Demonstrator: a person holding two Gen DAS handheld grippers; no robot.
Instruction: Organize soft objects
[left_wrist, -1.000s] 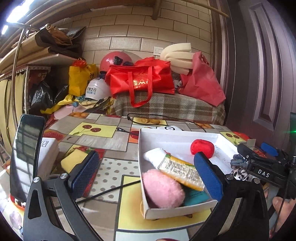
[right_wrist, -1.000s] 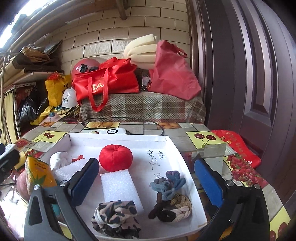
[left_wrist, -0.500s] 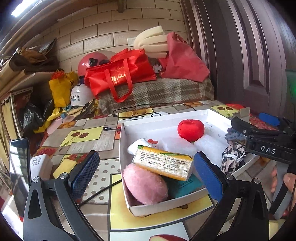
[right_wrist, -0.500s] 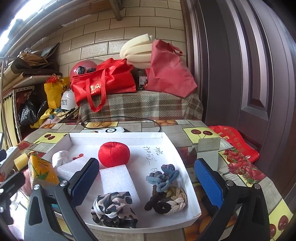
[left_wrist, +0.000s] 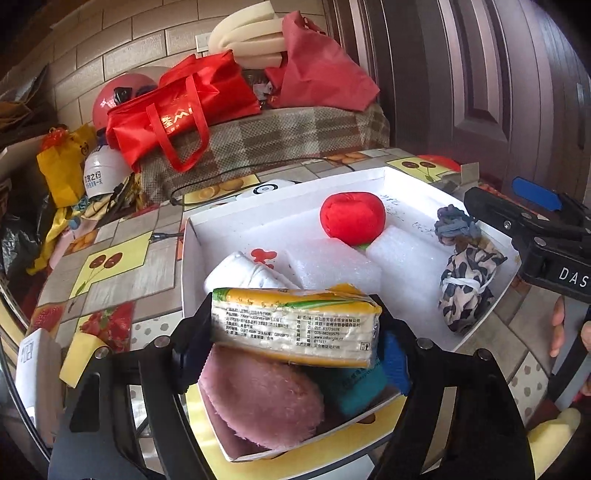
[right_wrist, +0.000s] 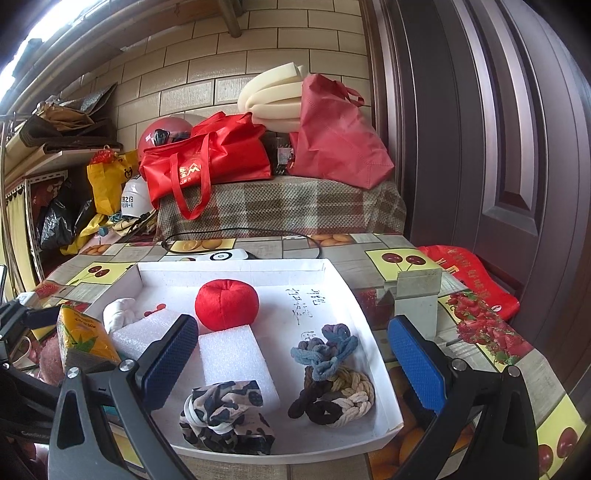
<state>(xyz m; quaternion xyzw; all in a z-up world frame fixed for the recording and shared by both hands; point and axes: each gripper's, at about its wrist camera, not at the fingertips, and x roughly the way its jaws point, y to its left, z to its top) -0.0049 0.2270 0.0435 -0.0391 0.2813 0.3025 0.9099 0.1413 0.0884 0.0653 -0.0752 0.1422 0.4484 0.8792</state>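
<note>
Nearest in the left wrist view, the left gripper (left_wrist: 295, 343) has its two blue-padded fingers pressed against the ends of a yellow tissue pack (left_wrist: 295, 326), clamped on it at the near left corner of the white tray (left_wrist: 280, 192); directly under the pack lie a pink plush pad (left_wrist: 258, 395) and a teal packet (left_wrist: 354, 387), both touching it; just beyond the pack sits a rolled white cloth (left_wrist: 243, 271), and beside that two white foam blocks (left_wrist: 402, 258) lie flat on the tray floor; in the right wrist view the right gripper (right_wrist: 291, 358) hangs over the near edge of the tray with its fingers wide apart and nothing between them; below its left finger a camouflage scrunchie (right_wrist: 225, 417) rests at the near rim, partly over one foam block; to the right of it a braided rope knot (right_wrist: 336, 398) lies with a blue-grey knotted cord (right_wrist: 328, 350) on top, touching; farther in, a red cloth ball (right_wrist: 226, 304) sits near the tray's middle against the far end of a foam block; the tray stands on a fruit-patterned tablecloth (right_wrist: 406, 258); beyond the table a red tote bag (right_wrist: 207, 166) and a pink bag (right_wrist: 336, 140) rest on a checked cover by the brick wall.
</note>
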